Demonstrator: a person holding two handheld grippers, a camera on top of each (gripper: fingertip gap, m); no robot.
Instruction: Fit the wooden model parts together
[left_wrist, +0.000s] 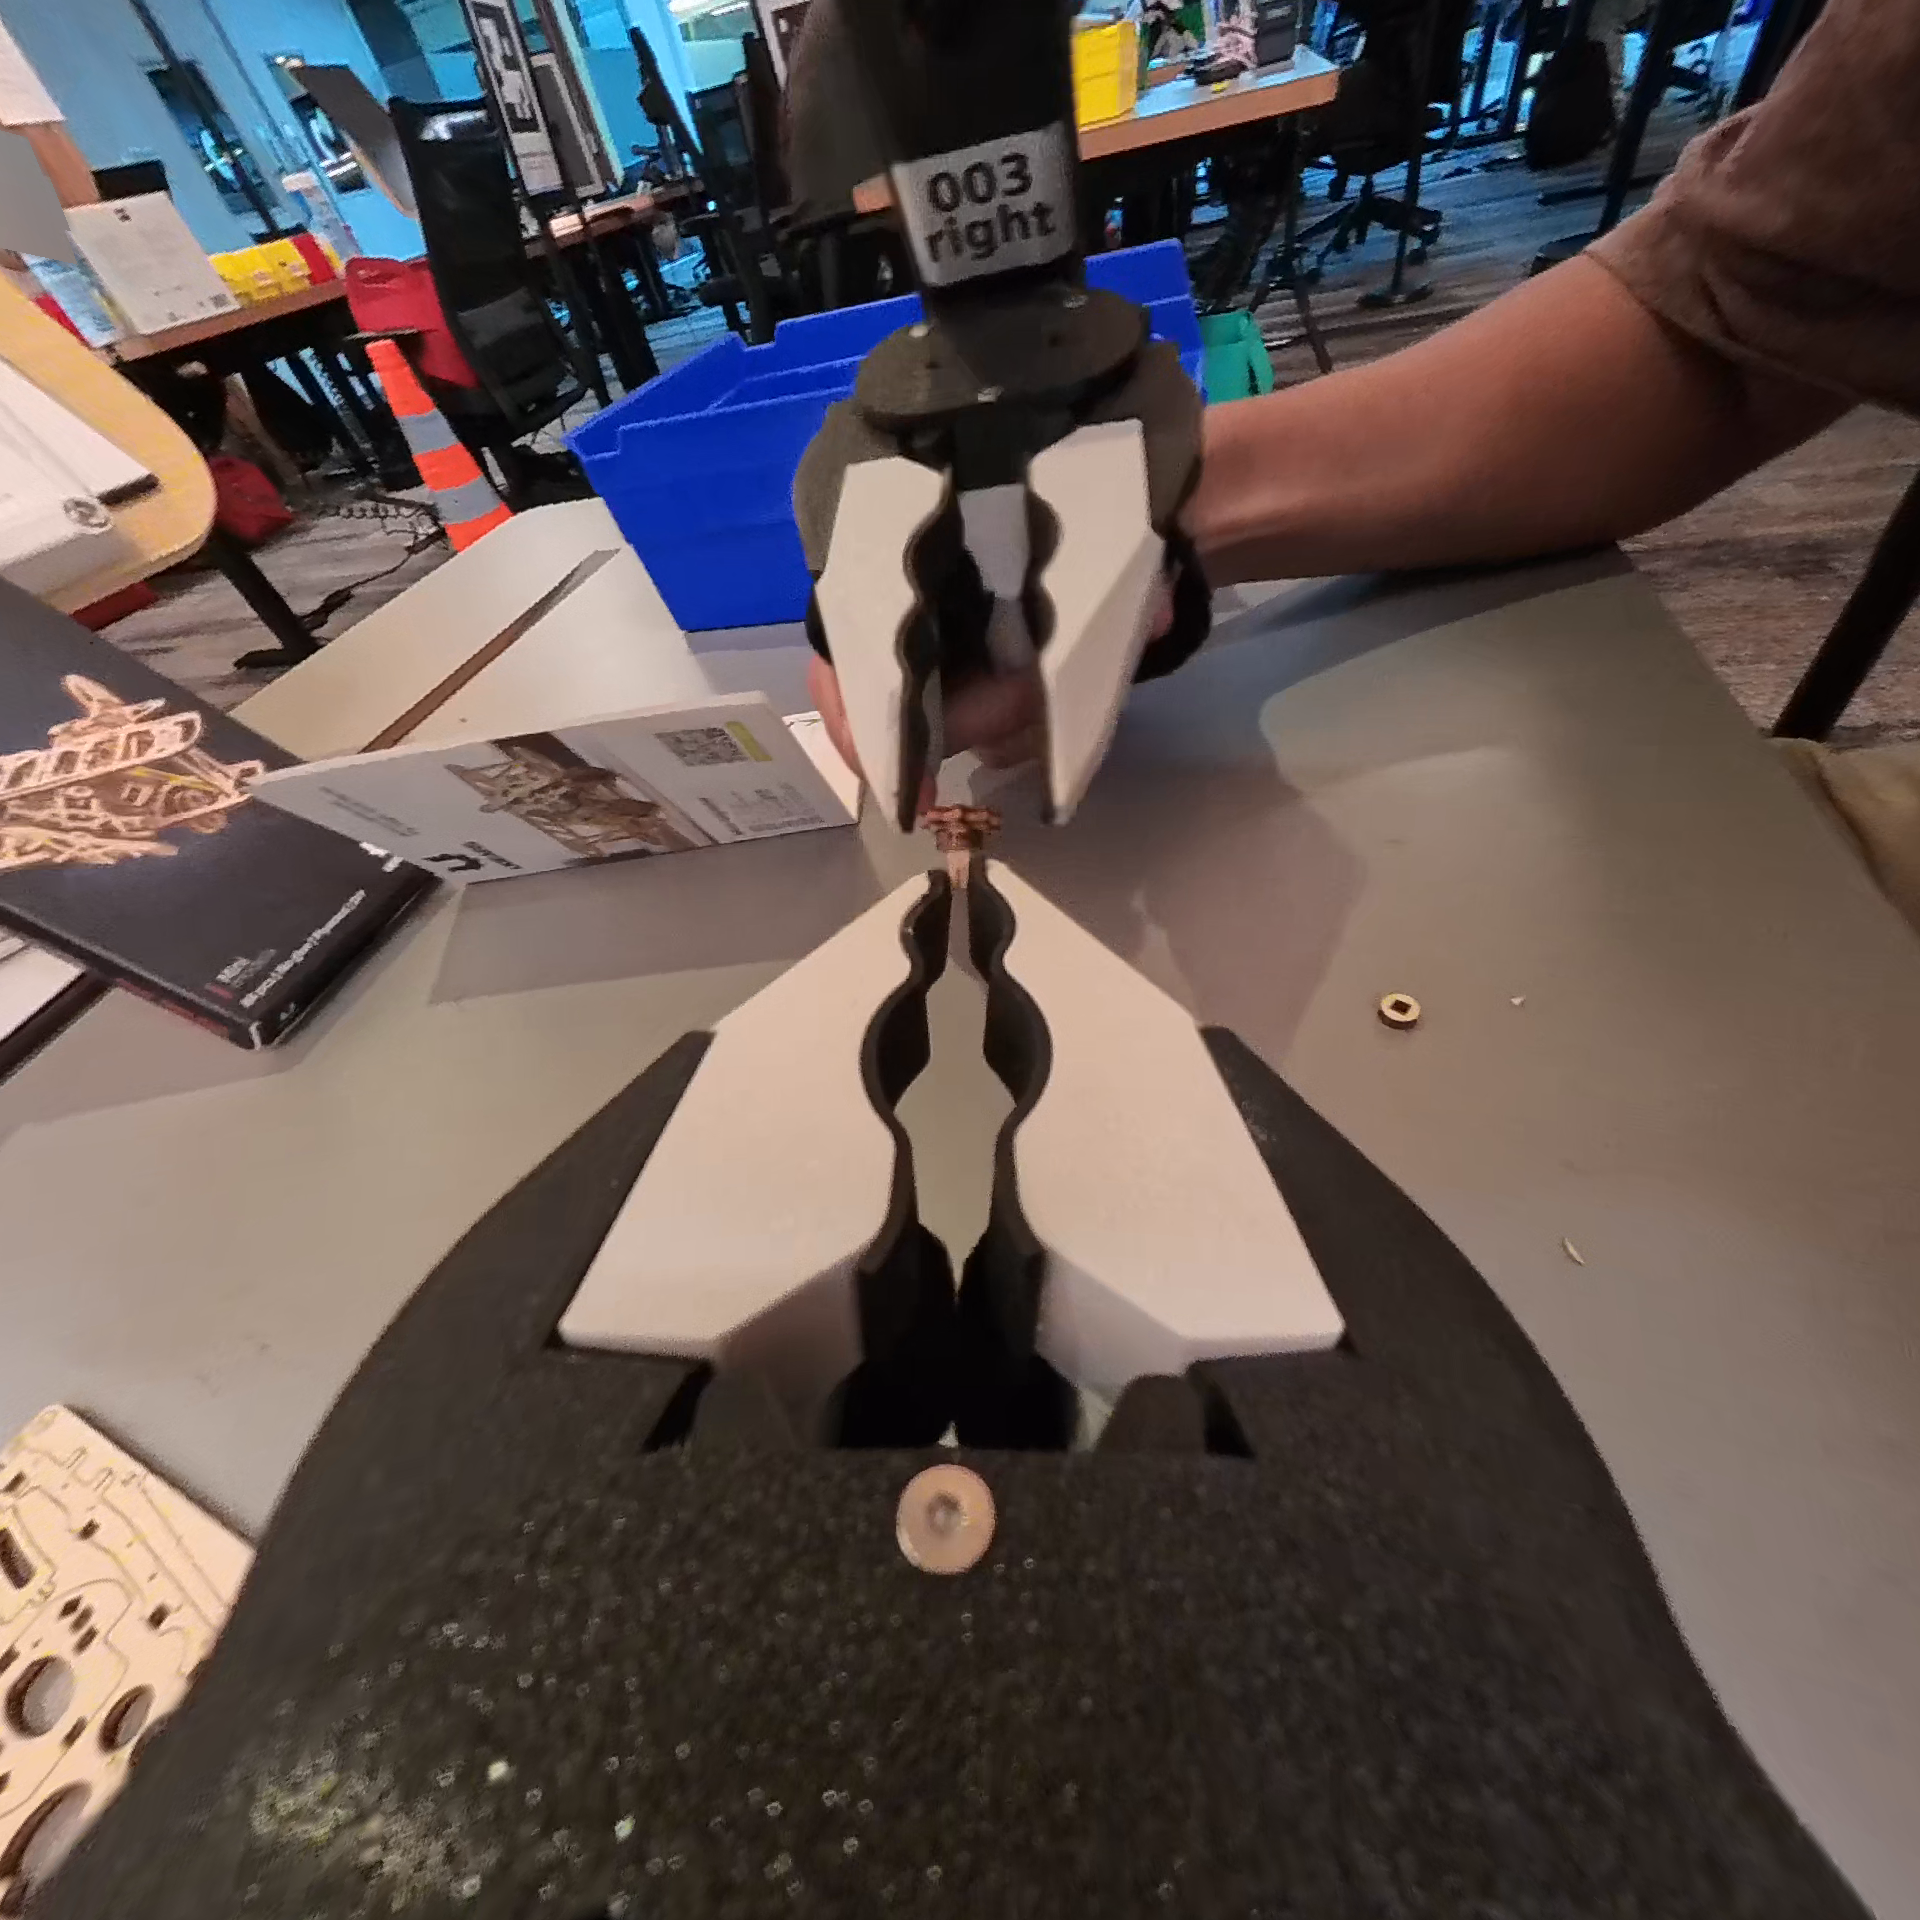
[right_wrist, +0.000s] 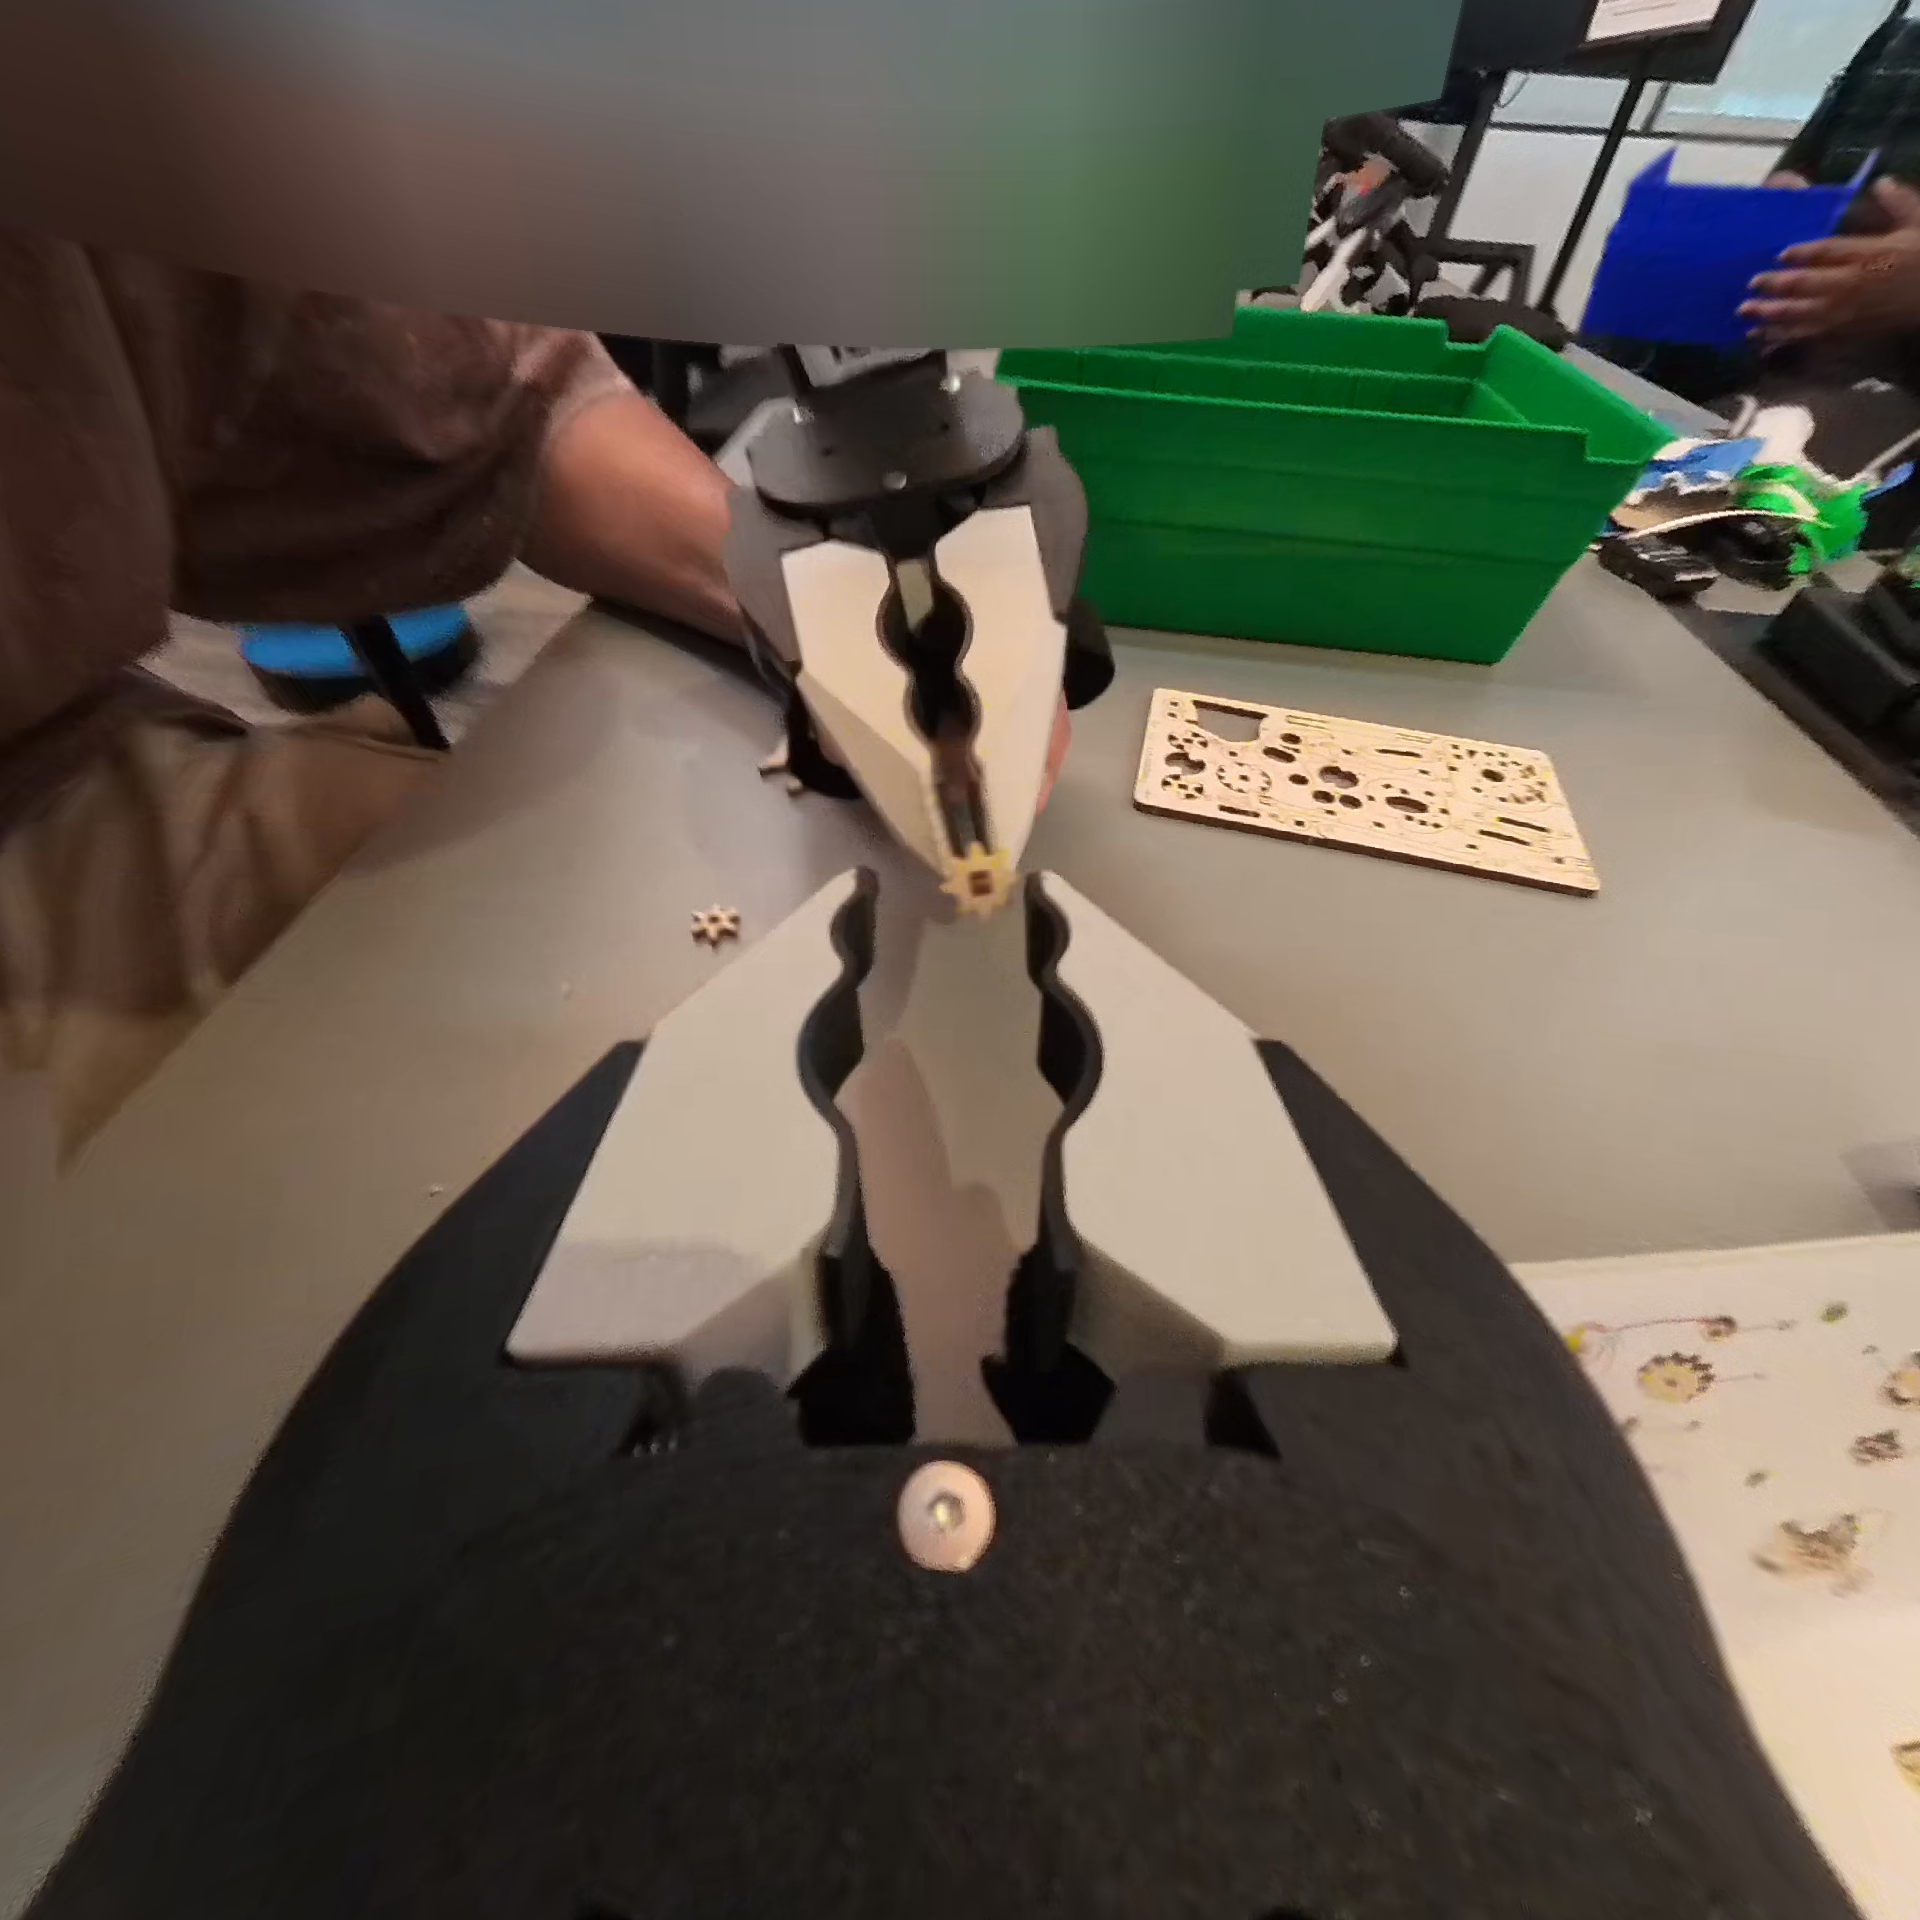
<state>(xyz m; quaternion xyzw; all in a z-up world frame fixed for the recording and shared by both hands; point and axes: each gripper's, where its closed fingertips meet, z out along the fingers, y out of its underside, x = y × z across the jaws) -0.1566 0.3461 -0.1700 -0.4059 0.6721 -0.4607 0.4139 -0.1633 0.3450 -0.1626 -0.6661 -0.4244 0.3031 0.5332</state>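
Observation:
My left gripper (left_wrist: 961, 883) is shut on a thin wooden axle (left_wrist: 958, 864) that carries a small wooden gear (left_wrist: 962, 826) at its far end. It also shows in the right wrist view (right_wrist: 977, 854), pointing at the camera with the pale gear (right_wrist: 977, 883) face-on. My right gripper (right_wrist: 951, 881) is open and empty, and the gear sits between its fingertips without touching them. In the left wrist view the right gripper (left_wrist: 982, 821) points down at the gear from the far side. Both hover just above the grey table (left_wrist: 1455, 1143).
A loose small gear (right_wrist: 715, 923) and a round washer (left_wrist: 1397, 1010) lie on the table. A wooden parts sheet (right_wrist: 1361, 800), an instruction booklet (left_wrist: 561, 800), a black box (left_wrist: 156, 862), a blue bin (left_wrist: 727, 468) and a green bin (right_wrist: 1320, 499) surround the work spot. Left and right tips are no more than a few centimetres apart.

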